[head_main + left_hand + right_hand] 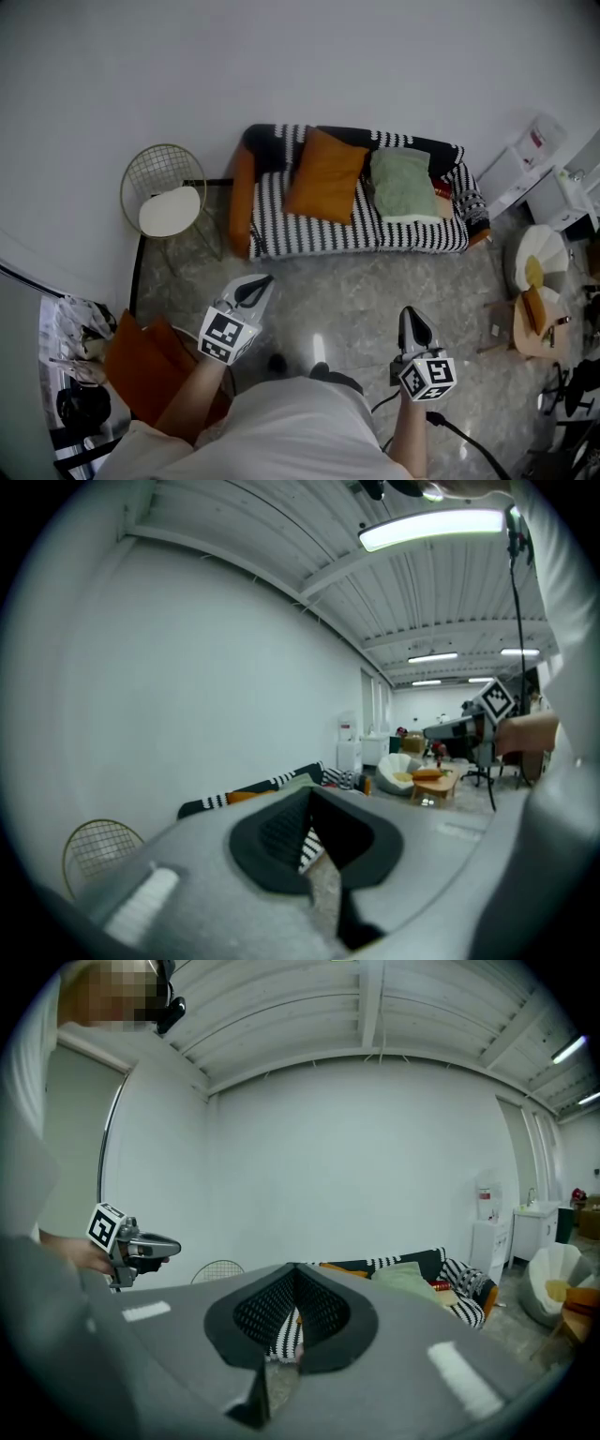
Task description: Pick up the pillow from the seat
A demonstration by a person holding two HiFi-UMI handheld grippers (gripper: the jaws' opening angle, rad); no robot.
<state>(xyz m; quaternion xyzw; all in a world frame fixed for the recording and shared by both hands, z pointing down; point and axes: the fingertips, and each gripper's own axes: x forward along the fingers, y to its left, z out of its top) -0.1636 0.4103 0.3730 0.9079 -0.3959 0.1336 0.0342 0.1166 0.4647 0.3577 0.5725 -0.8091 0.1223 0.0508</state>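
Note:
A black-and-white striped sofa (309,234) stands against the white wall. On its seat lean an orange pillow (325,175) and a pale green pillow (404,184). The green pillow (411,1281) also shows in the right gripper view. My left gripper (261,284) is held over the floor in front of the sofa's left end, shut and empty. My right gripper (413,322) hangs further right, below the green pillow, also shut with nothing in it. Both are well short of the sofa. In the left gripper view the sofa (253,789) shows past the closed jaws.
A round wire chair (167,194) with a white cushion stands left of the sofa. An orange seat (141,366) is at my lower left. A white beanbag (542,255), a small wooden table (532,328) and white cabinets (553,178) crowd the right side. A cable (469,441) trails behind the right gripper.

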